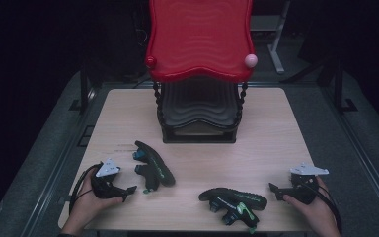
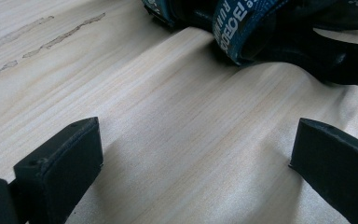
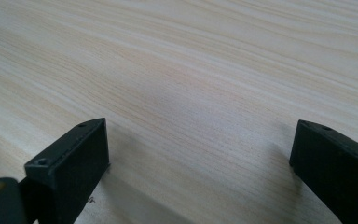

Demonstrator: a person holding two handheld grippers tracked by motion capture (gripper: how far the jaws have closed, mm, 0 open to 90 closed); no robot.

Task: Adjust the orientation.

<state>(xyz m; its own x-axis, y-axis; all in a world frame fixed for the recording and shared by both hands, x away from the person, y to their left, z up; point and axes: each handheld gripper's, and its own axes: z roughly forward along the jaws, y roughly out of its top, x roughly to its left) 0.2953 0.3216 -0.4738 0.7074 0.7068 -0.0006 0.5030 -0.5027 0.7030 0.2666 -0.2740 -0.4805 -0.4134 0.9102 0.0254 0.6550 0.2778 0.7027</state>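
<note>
**Inspector:** Dark surroundings, one lit pale wooden table (image 1: pixel 271 123), with a two-tier shoe rack at its far edge: red upper shelf (image 1: pixel 199 37) and black lower shelf (image 1: pixel 199 106), both unoccupied. Two black sandals with green and blue trim lie on the near half. The left sandal (image 1: pixel 154 165) rests on its side just beside the left gripper (image 1: pixel 131 189); the right sandal (image 1: pixel 236 201) lies upturned near the front edge, between the two hands and closer to the right gripper (image 1: pixel 273 188).

**Assistant:** Condition of the tongs?

**Inspector:** Both stand wide and hold nothing. In the left gripper view the jaws frame bare wood, with the sandal's blue lettered strap (image 2: pixel 235 25) just ahead of them and not touching. In the right gripper view there is plain table (image 3: pixel 191 70) between the jaws.

**Assistant:** Step in hand, as you read it?

**Inspector:** My judgement: the reach for a first grasp, most likely to move the sandals onto the rack. Neither is yet lifted.

**Assistant:** Recommendations?

**Inspector:** Bring the left gripper forward low and level until strap or sole edge sits fully between the pads, then close. A strap is soft and may let the sandal swing; the sole rim would hold firmer. Turn the right gripper towards its sandal before closing.
</note>
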